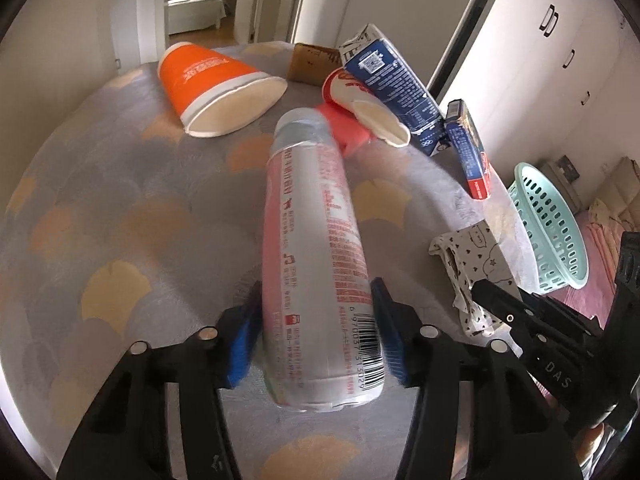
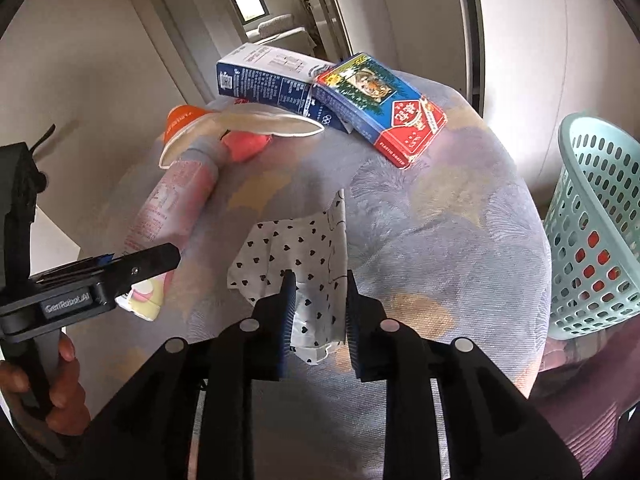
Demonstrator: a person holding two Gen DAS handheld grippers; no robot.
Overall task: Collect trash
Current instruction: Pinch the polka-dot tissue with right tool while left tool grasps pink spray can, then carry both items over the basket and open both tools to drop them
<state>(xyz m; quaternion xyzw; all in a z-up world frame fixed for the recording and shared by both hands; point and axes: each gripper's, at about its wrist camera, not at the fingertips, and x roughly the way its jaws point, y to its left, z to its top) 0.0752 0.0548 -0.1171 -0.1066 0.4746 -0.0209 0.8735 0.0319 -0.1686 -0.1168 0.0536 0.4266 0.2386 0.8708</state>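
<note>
My left gripper (image 1: 318, 332) is shut on a white and pink plastic bottle (image 1: 316, 264) with a red cap, held just above the table; the bottle also shows in the right wrist view (image 2: 172, 216). My right gripper (image 2: 318, 304) is open, its fingers on either side of a crumpled white wrapper with black hearts (image 2: 296, 264), which also shows in the left wrist view (image 1: 472, 264). An orange paper cup (image 1: 216, 84) and a red and white cup (image 1: 360, 100) lie on their sides. A blue carton (image 2: 264, 80) and a card box (image 2: 384, 112) lie at the far side.
The table carries a grey cloth with yellow and orange fan shapes (image 1: 120, 220). A mint green perforated basket (image 2: 592, 232) stands beside the table on the right, with something red inside. A brown cardboard piece (image 1: 308, 60) lies at the far edge.
</note>
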